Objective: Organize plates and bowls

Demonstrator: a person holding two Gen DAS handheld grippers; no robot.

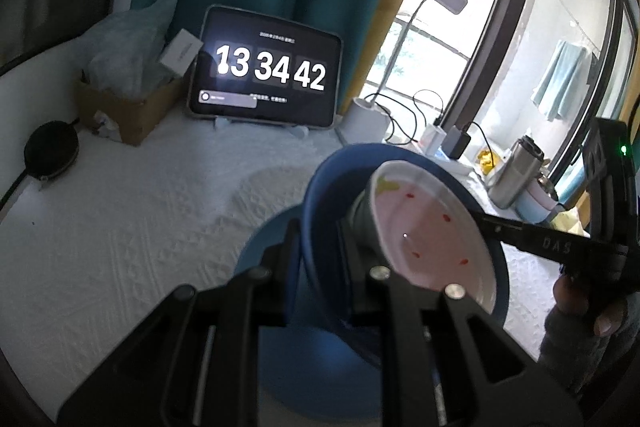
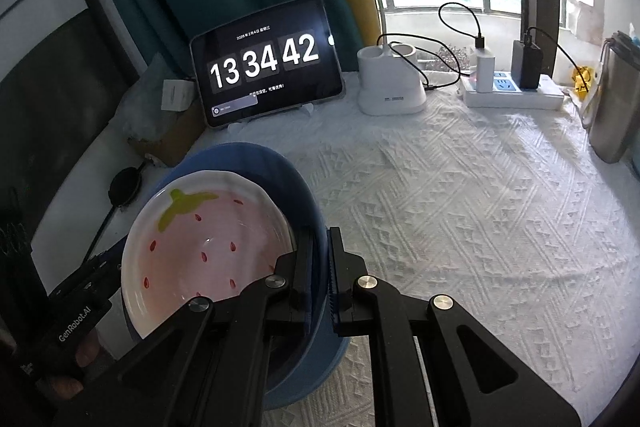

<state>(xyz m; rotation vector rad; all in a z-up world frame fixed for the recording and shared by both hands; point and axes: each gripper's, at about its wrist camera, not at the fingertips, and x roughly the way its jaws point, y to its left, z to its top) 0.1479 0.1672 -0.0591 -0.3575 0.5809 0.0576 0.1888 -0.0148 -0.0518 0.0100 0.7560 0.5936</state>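
Left gripper (image 1: 318, 239) pinched narrow on the near-left rim of the deep blue ceramic bowl (image 1: 360, 151), one finger inside the wall and one outside. Right gripper (image 2: 321, 255) likewise clamped tight on the opposite rim of the same bowl, pads pressing the wall from both sides. A two-handed hold, the grippers facing each other across the bowl.

Inside the bowl, leaning against its far wall: a shallow white-rimmed pink dish painted as a strawberry (image 2: 200, 239), with a green stalk and red seeds. Loose, gripped by neither tool, and tilted toward the right gripper's side.

Below the bowl, a white textured tablecloth (image 2: 460, 227). Cannot tell whether the base touches the cloth or hangs just above it.

Probably mid-carry of the nested pair toward a resting place on the cloth. For a clean finish:

- Level both wrists together, so that the rim sits flat and the pink dish does not slide or clatter against the wall.
- Match the pace of the two hands; any twist between them levers the pads off a thin, glazed rim.
- Lower straight down until the base sits flat, then release one side at a time, drawing the inner finger up clear of the pink dish.

Farther out, room to spare: a black tablet showing a clock (image 2: 264, 63) at the back, a white lamp base (image 2: 390, 87) beside it, and a white power strip (image 2: 512, 95) with chargers, all well apart from the bowl.
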